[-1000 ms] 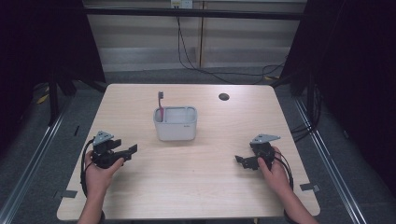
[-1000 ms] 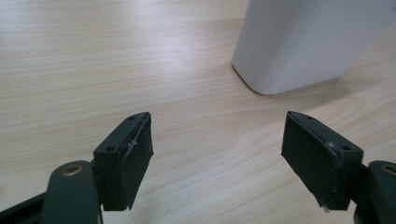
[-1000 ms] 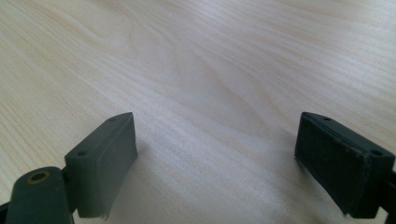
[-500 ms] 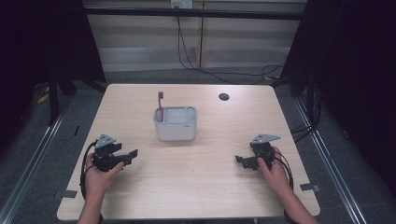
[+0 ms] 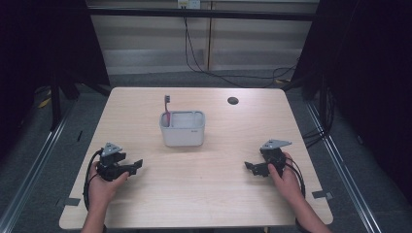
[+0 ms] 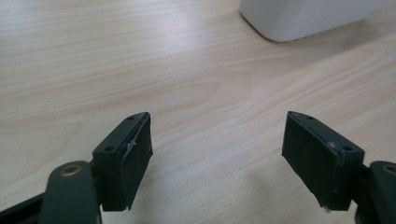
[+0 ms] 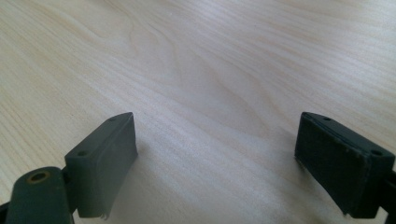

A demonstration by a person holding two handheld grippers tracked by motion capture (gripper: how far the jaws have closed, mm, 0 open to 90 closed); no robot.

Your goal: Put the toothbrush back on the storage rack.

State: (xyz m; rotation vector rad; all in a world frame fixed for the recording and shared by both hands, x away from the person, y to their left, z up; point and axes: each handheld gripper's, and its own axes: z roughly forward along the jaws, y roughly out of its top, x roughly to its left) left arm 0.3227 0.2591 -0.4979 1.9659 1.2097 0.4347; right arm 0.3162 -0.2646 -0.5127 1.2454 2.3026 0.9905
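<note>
A white rectangular holder (image 5: 182, 128) stands in the middle of the light wooden table (image 5: 204, 194), with a red-handled toothbrush (image 5: 166, 109) upright in its left end. My left gripper (image 5: 136, 166) rests low at the table's left front, held in a hand, open with nothing between its jaws. My right gripper (image 5: 250, 167) sits at the right front, also open and empty. In the left gripper view the gripper (image 6: 217, 154) hovers over bare wood with the holder's corner (image 6: 303, 18) at the top. Bare wood lies beneath the open gripper (image 7: 215, 161) in the right gripper view.
A small dark round hole or cap (image 5: 232, 101) lies near the table's far right. Cables hang behind the table's far edge. Metal rails run along both sides of the table on the floor.
My left gripper has drifted slightly toward the near edge. The right gripper and the holder have not moved.
</note>
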